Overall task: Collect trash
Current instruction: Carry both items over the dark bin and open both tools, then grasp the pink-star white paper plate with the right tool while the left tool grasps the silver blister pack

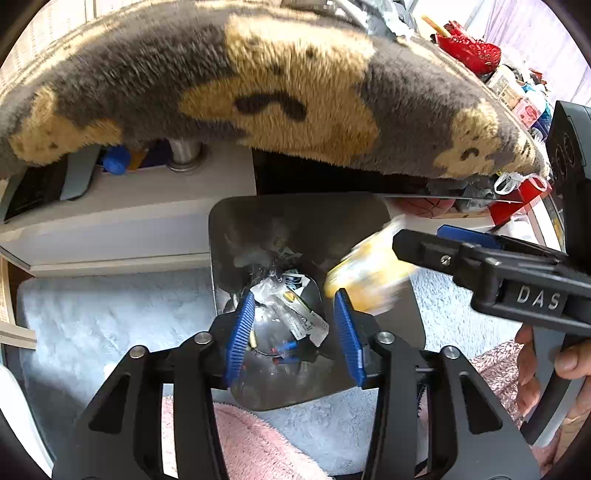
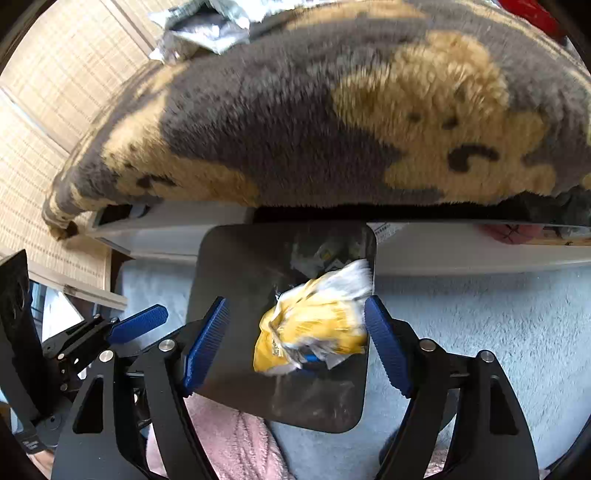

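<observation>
A dark bin (image 1: 221,236) with a rounded square mouth stands on the rug below both grippers. My left gripper (image 1: 295,334) is open over it. A clear crumpled wrapper (image 1: 295,314) lies loose between its blue pads, above the trash in the bin. My right gripper (image 2: 297,341) is open wide over the same bin (image 2: 207,266). A blurred yellow and white packet (image 2: 314,325) sits between its pads, close to the right one and not pressed. In the left wrist view that yellow packet (image 1: 369,277) is just off the right gripper's finger (image 1: 424,251).
A grey and tan plush blanket (image 1: 277,92) overhangs a low white table just beyond the bin. Foil wrappers (image 2: 207,29) and a red bowl (image 1: 469,51) lie on top. A pale blue rug (image 2: 480,325) and pink fluffy fabric (image 1: 251,443) surround the bin. A hand (image 1: 535,369) grips the right handle.
</observation>
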Demonstrator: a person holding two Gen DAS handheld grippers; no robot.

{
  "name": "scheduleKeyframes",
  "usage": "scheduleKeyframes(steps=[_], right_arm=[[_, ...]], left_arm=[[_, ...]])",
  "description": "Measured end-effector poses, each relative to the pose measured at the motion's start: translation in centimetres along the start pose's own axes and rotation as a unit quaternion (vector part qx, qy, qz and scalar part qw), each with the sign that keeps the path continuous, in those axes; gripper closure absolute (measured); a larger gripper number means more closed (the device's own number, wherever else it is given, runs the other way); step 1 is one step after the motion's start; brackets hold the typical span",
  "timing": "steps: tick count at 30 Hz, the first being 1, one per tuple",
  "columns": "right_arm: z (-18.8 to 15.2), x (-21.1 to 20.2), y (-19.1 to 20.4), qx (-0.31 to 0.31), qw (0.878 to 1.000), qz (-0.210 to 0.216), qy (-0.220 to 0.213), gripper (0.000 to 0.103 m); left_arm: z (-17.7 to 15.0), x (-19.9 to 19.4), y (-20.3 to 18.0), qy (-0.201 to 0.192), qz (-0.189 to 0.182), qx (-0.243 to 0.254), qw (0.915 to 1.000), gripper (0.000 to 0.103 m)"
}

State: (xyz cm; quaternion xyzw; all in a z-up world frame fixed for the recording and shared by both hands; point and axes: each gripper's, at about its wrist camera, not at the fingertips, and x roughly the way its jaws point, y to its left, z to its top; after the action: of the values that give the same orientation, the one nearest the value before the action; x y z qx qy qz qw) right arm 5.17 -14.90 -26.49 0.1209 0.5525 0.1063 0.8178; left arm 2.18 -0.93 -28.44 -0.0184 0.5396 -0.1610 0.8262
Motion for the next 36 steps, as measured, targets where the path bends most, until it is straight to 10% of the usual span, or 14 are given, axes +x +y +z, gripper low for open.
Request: scheduleKeyframes(steps=[14, 32, 36], right_arm=[[1.3, -8.9, -0.6, 0.006, 0.995, -0.007, -0.103, 0.011], [12.0, -9.9, -3.7, 0.055, 0.985, -0.025, -0.162, 0.011], [14.8, -8.2, -4.4, 0.068, 0.983, -0.030, -0.167, 0.025]], left_arm=[[0.2, -7.5, 0.0, -0.067, 0.031, 0.005, 0.9972, 0.023], [11.5, -10.6, 3.9, -0.159, 0.079, -0.014, 0.9840, 0.022], [15.2, -10.1, 4.9, -0.169, 0.087, -0.018, 0.9815, 0.029]])
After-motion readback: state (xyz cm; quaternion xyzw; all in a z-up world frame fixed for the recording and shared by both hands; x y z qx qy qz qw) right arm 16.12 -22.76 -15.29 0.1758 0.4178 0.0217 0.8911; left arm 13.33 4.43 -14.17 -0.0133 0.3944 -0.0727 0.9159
